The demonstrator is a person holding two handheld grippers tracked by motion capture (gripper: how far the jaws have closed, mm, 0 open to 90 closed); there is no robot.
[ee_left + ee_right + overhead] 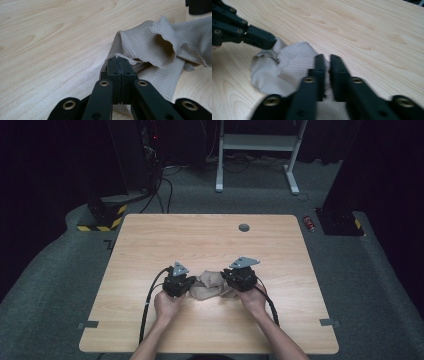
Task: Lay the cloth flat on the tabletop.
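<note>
**Beige cloth bunched between two grippers**

Beige, finely checked cloth (209,285) lies crumpled on the pale wooden table (210,240), a little nearer the person's edge than the middle, right between the two hand-held tools. In the left gripper view the cloth (155,47) rises in loose folds with a wavy stitched hem, and the left gripper (118,60) has its jaws pressed flat together, with the cloth's edge pinched at their tips. From above, that left gripper (187,287) sits at the cloth's left side, held in the person's left hand (167,304).

The right gripper (227,282) meets the cloth from the other side, in the right hand (252,300). In its own view the right gripper (327,60) keeps a narrow slit between the jaws, with cloth (292,65) beneath and between them; the picture is blurred, but they seem to be nipping a fold. Both cables trail back toward the table's near edge.
</note>
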